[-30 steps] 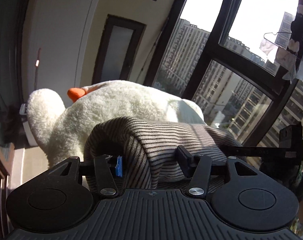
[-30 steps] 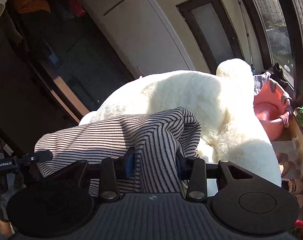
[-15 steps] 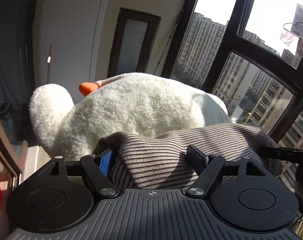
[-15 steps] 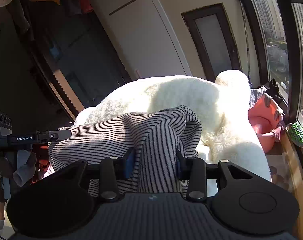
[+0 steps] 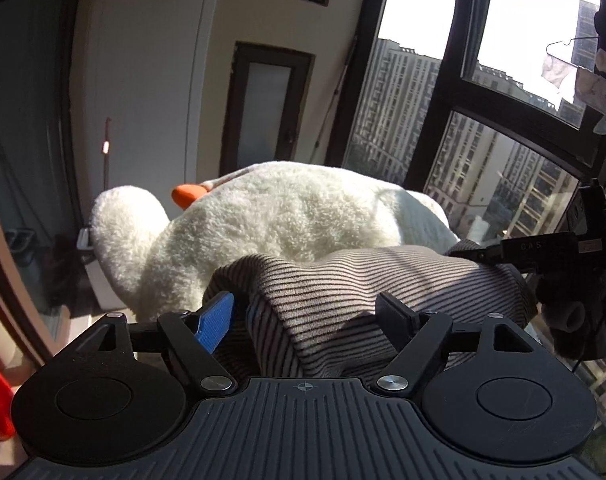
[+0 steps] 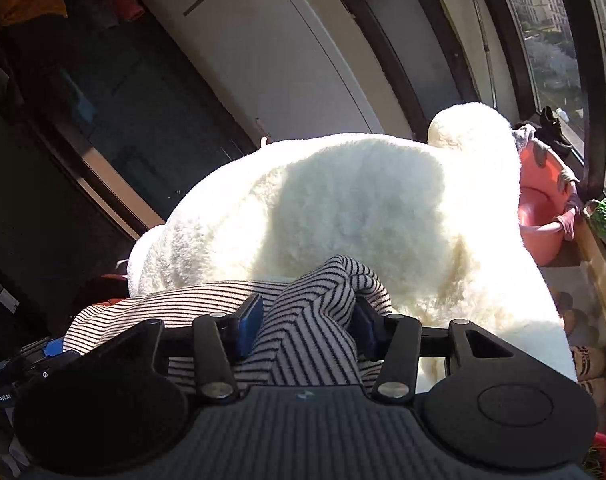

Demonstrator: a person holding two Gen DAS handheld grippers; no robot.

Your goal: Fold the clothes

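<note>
A large white plush toy (image 5: 303,216) carries the striped garment (image 5: 383,280), bunched on its near side, folding evidently unfinished and no neat fold visible. The right tool (image 6: 307,320) is clamped on a gathered ridge of cloth; the left tool (image 5: 307,316) has just been opening, pads apart with fabric loose between.

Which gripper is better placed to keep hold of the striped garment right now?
Right gripper: it pinches the striped garment. The left gripper has just been opening, cloth loose between its jaws.
</note>
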